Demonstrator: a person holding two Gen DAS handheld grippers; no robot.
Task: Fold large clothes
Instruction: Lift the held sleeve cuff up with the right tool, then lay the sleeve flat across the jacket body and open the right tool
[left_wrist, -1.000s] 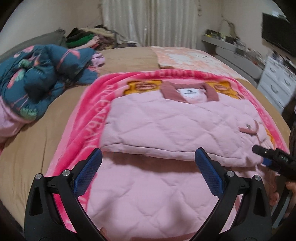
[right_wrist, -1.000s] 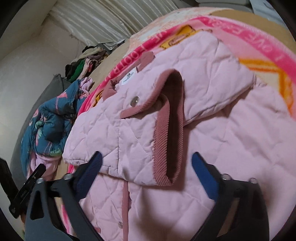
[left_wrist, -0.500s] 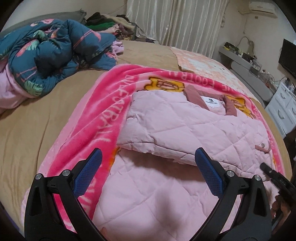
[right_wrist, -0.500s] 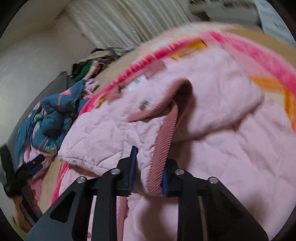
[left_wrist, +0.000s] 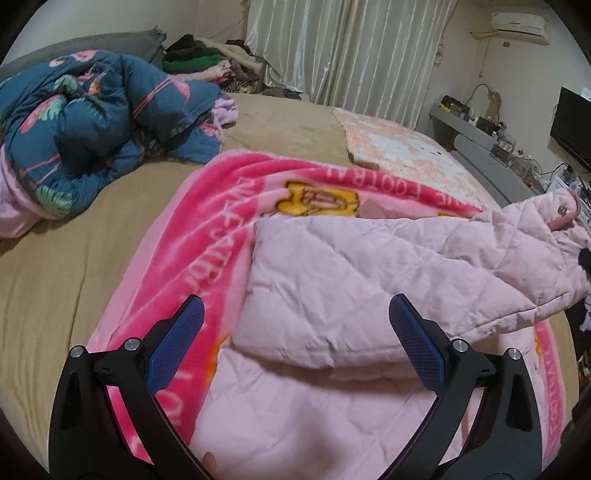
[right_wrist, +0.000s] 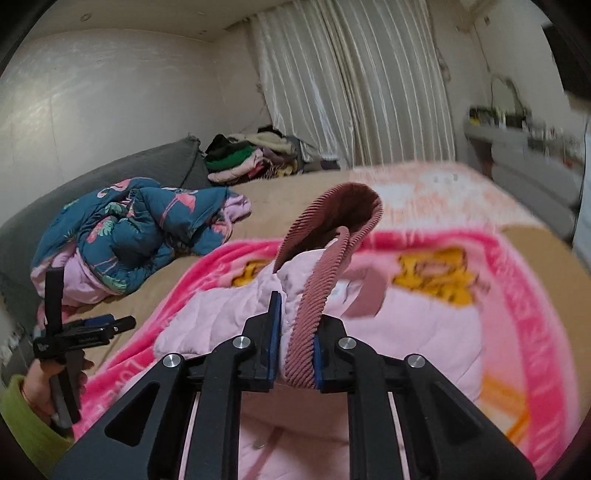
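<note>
While the right gripper (right_wrist: 295, 354) has its two blue pads pressed together on the ribbed dusty-rose cuff (right_wrist: 317, 310) of the pink quilted jacket (left_wrist: 369, 288), we judge the main risk to be the cuff slipping out. The ribbing looks stretchy and only a narrow band of it sits between the pads, so a quick pull could strip it free and drop the sleeve in a heap. A second risk, as we read it, is dragging. The jacket lies on a bright pink blanket (left_wrist: 207, 206) in the middle of the frame, and a sideways tug could shift the whole body of the garment, or ruck up the blanket beneath it, and undo the fold already laid across the chest. In the left wrist view the lifted sleeve rises toward the right edge of the frame, so its weight hangs from that one pinch.

The left gripper (left_wrist: 295, 339) is spread wide, its pads well apart, and holds nothing. It hovers above the lower centre of the jacket, and we cannot tell whether either pad brushes the fabric. In the right wrist view we see it at the lower left of the frame, beside the blanket's edge. A blue flamingo-print quilt (left_wrist: 92, 125) lies bunched at the upper left, well apart from the jacket.
</note>
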